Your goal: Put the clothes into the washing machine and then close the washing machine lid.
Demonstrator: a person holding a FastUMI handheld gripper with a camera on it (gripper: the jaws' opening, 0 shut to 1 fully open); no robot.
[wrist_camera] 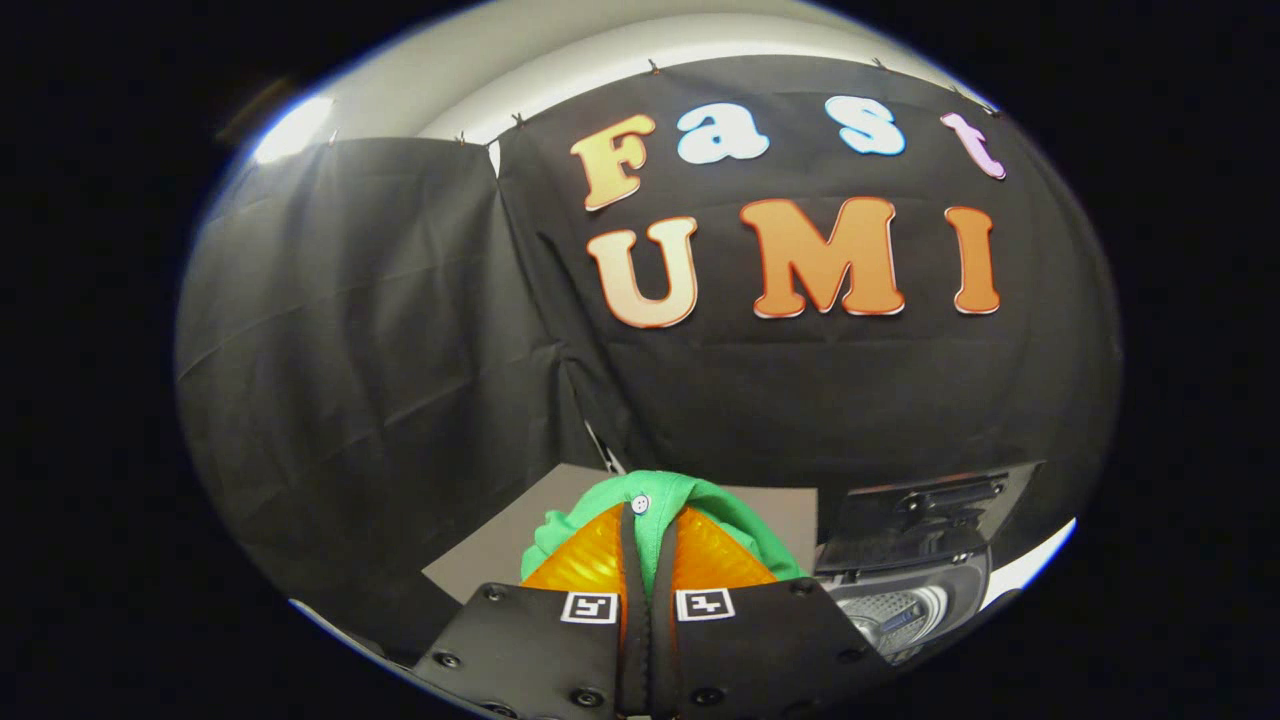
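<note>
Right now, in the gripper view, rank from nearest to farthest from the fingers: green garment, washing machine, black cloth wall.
1. Green garment: pinched between the fingers, bunched over their tips.
2. Washing machine: low, off to the fingers' right, lid raised.
3. Black cloth wall: beyond both, behind the grey surface.

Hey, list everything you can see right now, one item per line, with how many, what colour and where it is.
Green garment: one, green with a small pale button, pinched between the fingers and bunched up just ahead of them.
Table top: one, grey-brown, beyond the garment and to the left of the fingers.
Washing machine: one, dark body with a metal drum visible inside, to the right of the fingers.
Washing machine lid: one, dark, raised open above the drum.
Booth wall cloth: black, hanging behind everything.
Hand-held gripper: one, fingers closed on the green garment.
</note>
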